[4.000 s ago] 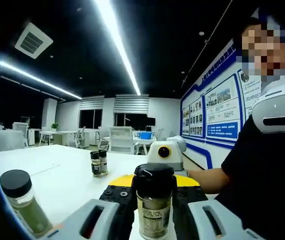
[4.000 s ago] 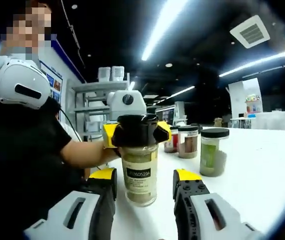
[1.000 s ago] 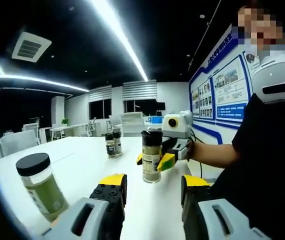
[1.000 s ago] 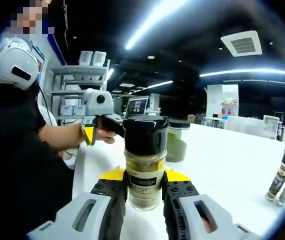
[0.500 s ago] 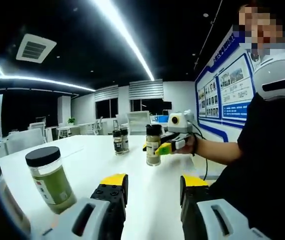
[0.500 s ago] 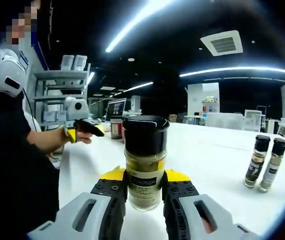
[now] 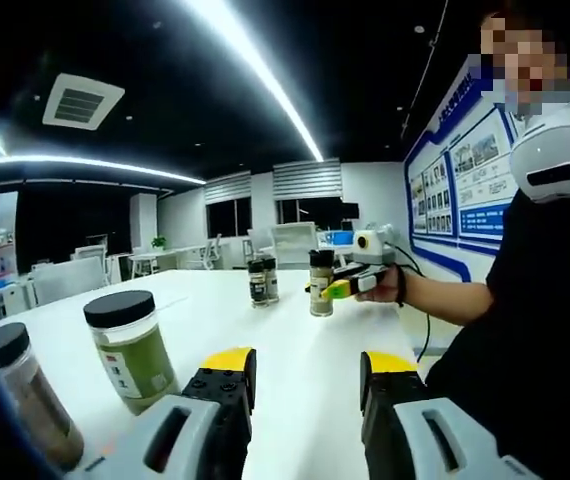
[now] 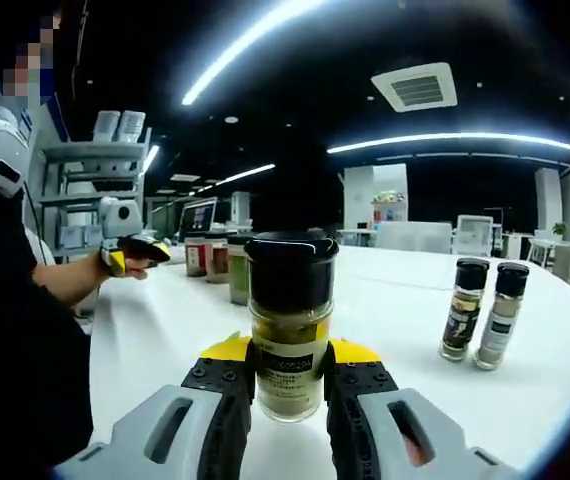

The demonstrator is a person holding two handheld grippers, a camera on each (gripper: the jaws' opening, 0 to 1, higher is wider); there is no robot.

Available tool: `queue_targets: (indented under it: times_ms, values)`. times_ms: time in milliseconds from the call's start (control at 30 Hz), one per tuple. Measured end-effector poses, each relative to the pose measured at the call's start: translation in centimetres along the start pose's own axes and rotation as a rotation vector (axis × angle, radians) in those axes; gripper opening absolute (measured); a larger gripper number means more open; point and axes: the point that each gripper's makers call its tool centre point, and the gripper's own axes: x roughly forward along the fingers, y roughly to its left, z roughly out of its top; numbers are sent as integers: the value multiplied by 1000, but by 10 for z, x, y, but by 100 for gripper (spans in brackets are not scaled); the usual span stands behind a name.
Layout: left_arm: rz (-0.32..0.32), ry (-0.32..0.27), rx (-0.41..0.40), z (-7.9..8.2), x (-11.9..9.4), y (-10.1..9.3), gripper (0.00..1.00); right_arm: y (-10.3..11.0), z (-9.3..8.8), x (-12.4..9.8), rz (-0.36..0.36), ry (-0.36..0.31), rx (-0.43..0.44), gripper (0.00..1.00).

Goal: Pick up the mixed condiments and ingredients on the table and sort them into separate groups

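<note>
My right gripper (image 8: pixel 289 385) is shut on a black-capped spice bottle (image 8: pixel 289 325) of tan powder, held upright just above the white table (image 8: pixel 405 300). Right of it stand two slim spice bottles (image 8: pixel 483 312), side by side. In the left gripper view the same held bottle (image 7: pixel 321 283) sits far off beside the pair of slim bottles (image 7: pixel 261 281), with the right gripper (image 7: pixel 350 285) around it. My left gripper (image 7: pixel 305 385) is open with nothing between its jaws. A green-powder jar (image 7: pixel 133 345) and a brown-powder jar (image 7: pixel 25 405) stand to its left.
A person in black (image 7: pixel 535 300) stands along the table's edge, holding both grippers. The left gripper (image 8: pixel 130 250) shows far left in the right gripper view, near several jars (image 8: pixel 215 262). Bare white tabletop (image 7: pixel 295 340) lies between the two grippers.
The right gripper has carried the spice bottle away from the left gripper and closer to the two slim bottles. The left gripper has drawn back, and the brown-powder jar has come into its view.
</note>
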Motion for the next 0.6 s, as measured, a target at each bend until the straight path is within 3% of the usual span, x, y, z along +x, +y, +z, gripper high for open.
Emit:
queue_targets:
  times_ms: [267, 600]
  values:
    - [18, 33, 6, -13, -1, 4, 42, -36, -5, -13, -92, 7, 30, 28]
    - [24, 39, 7, -16, -3, 8, 42, -76, -10, -24, -211, 22, 49, 28]
